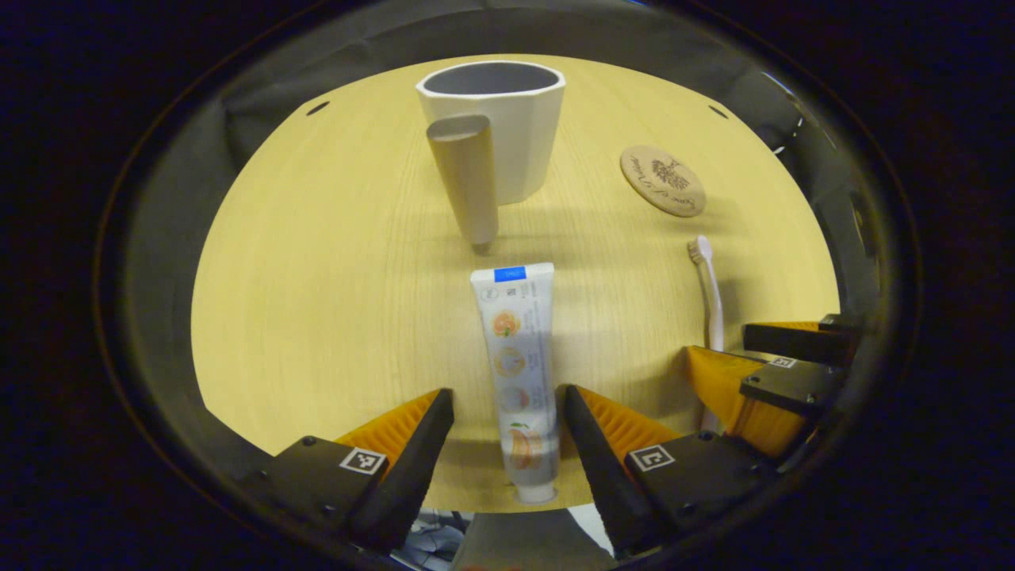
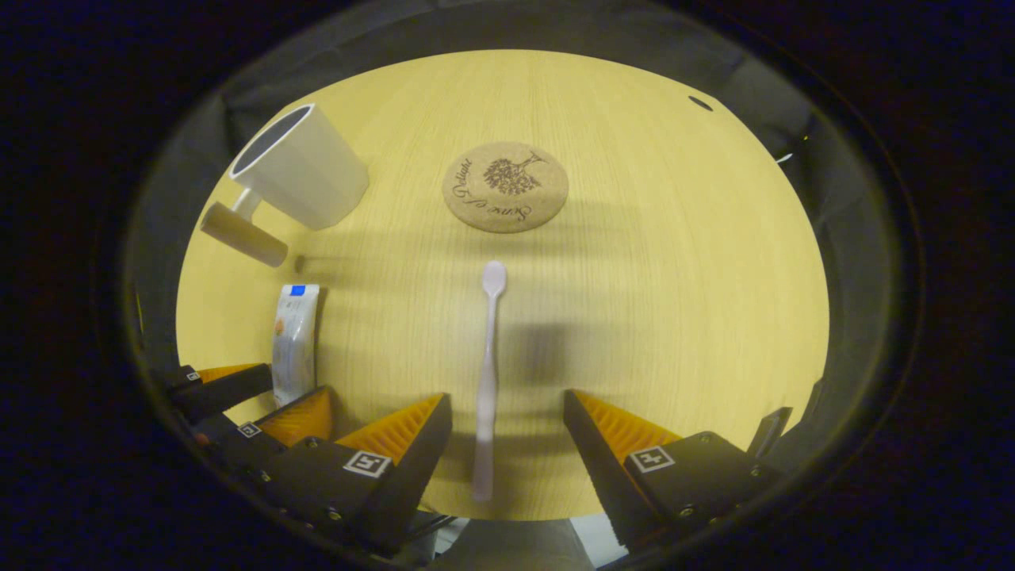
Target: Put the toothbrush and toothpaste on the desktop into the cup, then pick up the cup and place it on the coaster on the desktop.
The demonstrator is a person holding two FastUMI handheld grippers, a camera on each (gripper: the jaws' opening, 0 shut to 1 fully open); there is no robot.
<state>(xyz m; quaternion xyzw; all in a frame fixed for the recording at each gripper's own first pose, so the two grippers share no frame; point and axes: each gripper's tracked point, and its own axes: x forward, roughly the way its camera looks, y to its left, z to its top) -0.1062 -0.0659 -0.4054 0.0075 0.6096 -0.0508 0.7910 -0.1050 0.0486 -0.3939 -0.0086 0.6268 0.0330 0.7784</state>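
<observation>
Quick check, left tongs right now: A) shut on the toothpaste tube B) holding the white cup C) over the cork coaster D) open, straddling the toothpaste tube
D: in the left gripper view the left tongs are open, their fingers either side of the white printed toothpaste tube lying flat on the wooden desktop.

Looked like pale wood-grain laminate, matt, on the desktop (image 2: 674, 277). Seemed smooth matt ceramic or plastic on the cup (image 1: 519, 135). Appeared cork, rough and printed, on the coaster (image 2: 505, 187). Showed glossy plastic on the toothpaste (image 1: 518, 357), smooth plastic on the toothbrush (image 2: 488, 357).
</observation>
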